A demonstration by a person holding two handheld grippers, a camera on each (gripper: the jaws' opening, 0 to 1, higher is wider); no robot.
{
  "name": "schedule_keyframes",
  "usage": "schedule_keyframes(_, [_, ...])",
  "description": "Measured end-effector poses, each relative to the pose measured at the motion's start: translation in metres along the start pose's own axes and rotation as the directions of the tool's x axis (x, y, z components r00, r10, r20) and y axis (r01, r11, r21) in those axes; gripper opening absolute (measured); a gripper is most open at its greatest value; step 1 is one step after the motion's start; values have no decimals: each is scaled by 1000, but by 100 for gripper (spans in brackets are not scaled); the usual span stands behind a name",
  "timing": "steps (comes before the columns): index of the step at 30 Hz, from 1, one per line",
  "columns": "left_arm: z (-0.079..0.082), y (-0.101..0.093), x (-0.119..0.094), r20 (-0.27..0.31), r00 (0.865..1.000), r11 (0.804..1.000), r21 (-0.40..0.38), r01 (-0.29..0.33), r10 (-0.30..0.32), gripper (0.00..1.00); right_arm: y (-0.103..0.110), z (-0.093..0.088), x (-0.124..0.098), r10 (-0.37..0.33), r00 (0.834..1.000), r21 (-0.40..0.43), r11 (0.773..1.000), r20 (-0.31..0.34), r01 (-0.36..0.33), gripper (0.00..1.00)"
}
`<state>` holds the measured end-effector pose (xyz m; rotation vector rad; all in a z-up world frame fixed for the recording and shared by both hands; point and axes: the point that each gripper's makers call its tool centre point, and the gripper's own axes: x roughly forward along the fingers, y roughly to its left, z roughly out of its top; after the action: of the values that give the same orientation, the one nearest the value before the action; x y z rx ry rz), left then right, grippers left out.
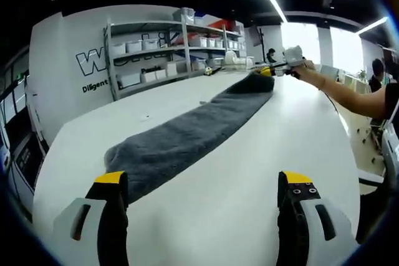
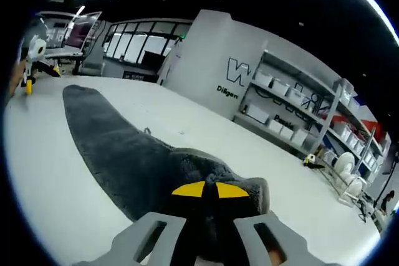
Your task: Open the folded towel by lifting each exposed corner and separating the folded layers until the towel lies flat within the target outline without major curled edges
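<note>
Nearest in the left gripper view, the left gripper (image 1: 204, 186) stands with its yellow-tipped jaws spread wide, nothing between them, hovering over the white table (image 1: 249, 172). The grey towel (image 1: 187, 135) lies stretched in a long strip from just beyond the jaw at 7 o'clock away toward 1 o'clock. At its far end the right gripper (image 1: 269, 71) has the towel's corner, a hand (image 1: 305, 66) and forearm reaching in from 3 o'clock. A seated person (image 1: 378, 73) shows at 2 o'clock.

In the right gripper view, the right gripper (image 2: 209, 189) is nearest, at 6 o'clock, its yellow tips pressed together and pinching a bunched-up end of the towel (image 2: 124, 147). From there the towel runs along the table (image 2: 50, 179) toward 10 o'clock, lying flat and narrowing to a rounded end. The left gripper (image 2: 30, 70) is small at 9 o'clock, just beside that far end; whether it touches the cloth cannot be told from here.

Behind the table stands a grey wall (image 1: 68, 48) with a large outlined "W" and under it smaller dark lettering that starts "Diligen"; the rest is hidden by metal shelves (image 1: 168, 45) holding white bins. A dark word on a shelf edge is too blurred to read.
</note>
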<state>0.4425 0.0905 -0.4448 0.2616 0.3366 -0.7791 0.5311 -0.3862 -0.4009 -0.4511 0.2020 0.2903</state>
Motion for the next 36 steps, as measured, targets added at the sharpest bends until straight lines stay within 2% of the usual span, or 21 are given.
schedule_keyframes(5, [-1, 2, 0, -1, 1000, 1000, -3, -1, 1, 99, 8, -6, -19, 5, 1000, -4, 1000, 28, -4, 0])
schedule_keyframes(9, [0, 4, -1, 2, 1000, 1000, -8, -2, 2, 99, 12, -25, -28, 46, 999, 84, 995, 24, -48, 0])
schedule_keyframes(15, [0, 4, -1, 1, 1000, 1000, -9, -2, 2, 99, 18, -47, -39, 86, 996, 135, 987, -13, -84, 0])
schedule_keyframes(19, [0, 4, -1, 2, 1000, 1000, -11, -5, 5, 99, 27, -61, -46, 131, 990, 204, 972, -54, -117, 0])
schedule_keyframes(23, [0, 6, -2, 6, 1000, 1000, -14, -7, 7, 99, 31, -85, -48, 151, 977, 239, 965, -149, -113, 1])
schedule_keyframes(30, [-1, 5, -1, 1, 1000, 1000, -10, -4, 4, 98, 42, -94, -42, 180, 968, 253, 958, -175, -132, 3])
schedule_keyframes(36, [-1, 5, -1, 3, 1000, 1000, -13, -5, 5, 99, 46, -90, -49, 186, 966, 284, 950, -181, -130, 20])
